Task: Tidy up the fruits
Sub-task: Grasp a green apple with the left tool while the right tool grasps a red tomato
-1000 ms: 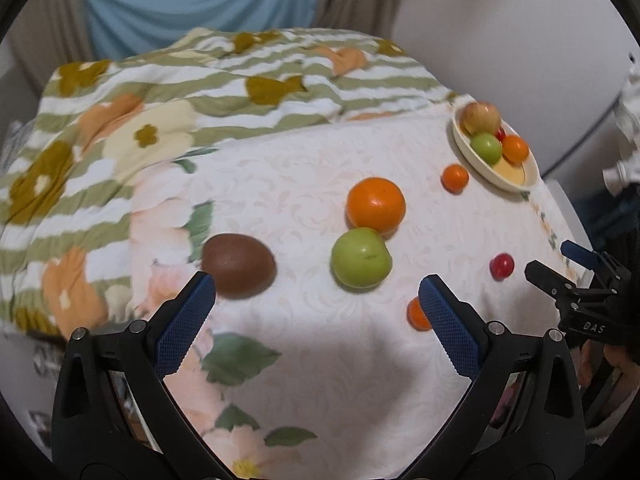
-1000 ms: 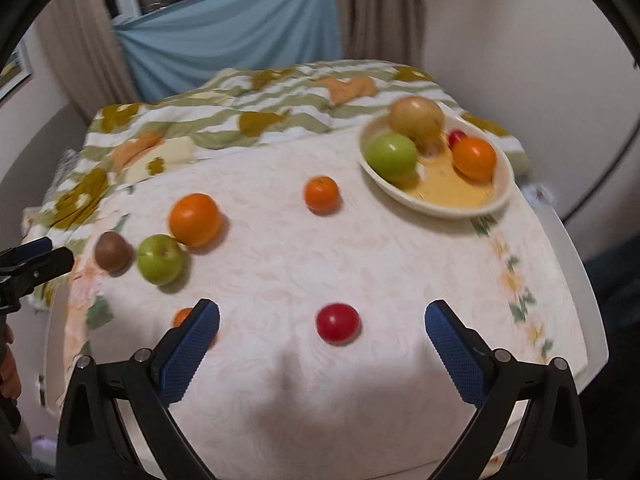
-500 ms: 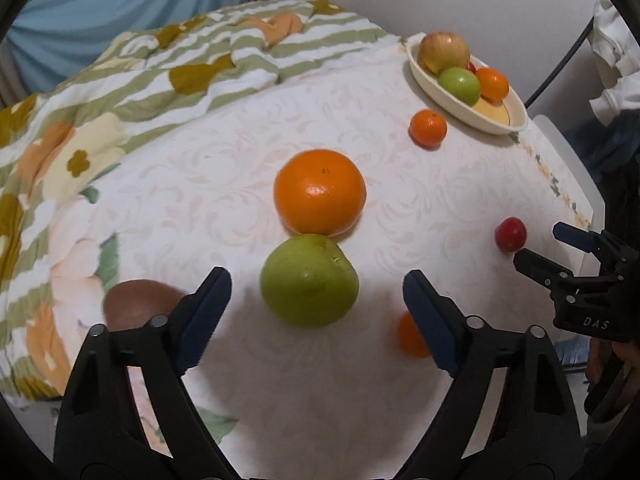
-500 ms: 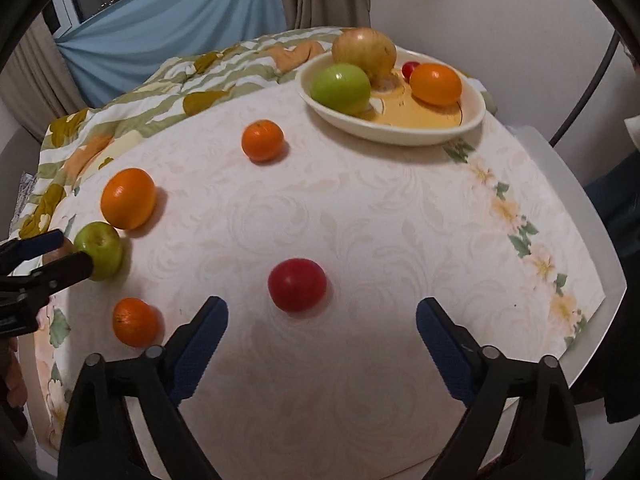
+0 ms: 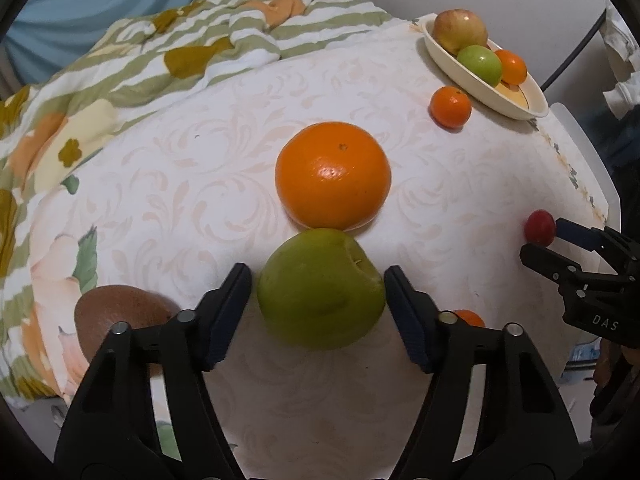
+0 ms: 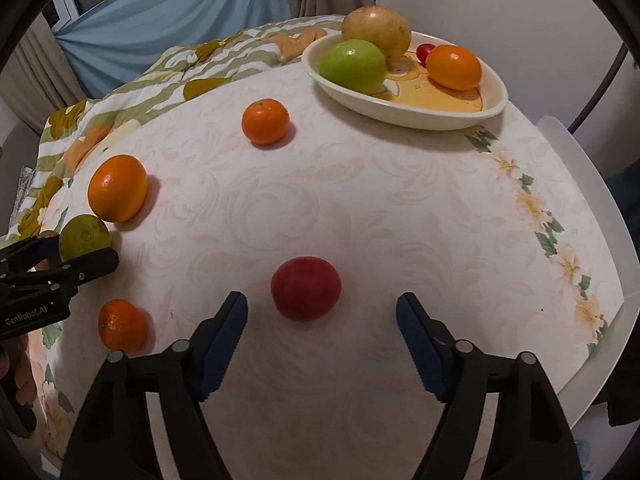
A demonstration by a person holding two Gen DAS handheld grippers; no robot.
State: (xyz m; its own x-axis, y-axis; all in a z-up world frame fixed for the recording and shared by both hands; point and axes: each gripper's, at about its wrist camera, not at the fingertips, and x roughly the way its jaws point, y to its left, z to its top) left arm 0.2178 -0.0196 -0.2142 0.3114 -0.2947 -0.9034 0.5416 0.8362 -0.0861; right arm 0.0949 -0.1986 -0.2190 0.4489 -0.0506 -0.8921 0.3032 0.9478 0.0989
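Note:
My left gripper [image 5: 318, 280] has its jaws around a green apple [image 5: 320, 288] on the table, both pads against its sides; a big orange [image 5: 333, 175] touches the apple's far side. My right gripper [image 6: 322, 312] is open, with a red fruit [image 6: 306, 288] just ahead between its fingertips, not touched. The cream bowl [image 6: 424, 114] at the far right holds a green apple [image 6: 353, 65], a yellowish apple [image 6: 377, 30], an orange [image 6: 453, 66] and a small red fruit. Loose on the table are a mandarin [image 6: 265, 121], a small orange [image 6: 121, 325] and a brown kiwi [image 5: 120, 320].
The table has a white patterned cloth [image 6: 360, 208]. A striped flowered quilt [image 5: 120, 92] lies bunched along its far and left side. The table edge [image 6: 592, 248] runs close on the right. A blue curtain hangs behind.
Both grippers moved forward and down. The left jaws narrowed from wide open onto the green apple. The right gripper came close to the red fruit and stays open.

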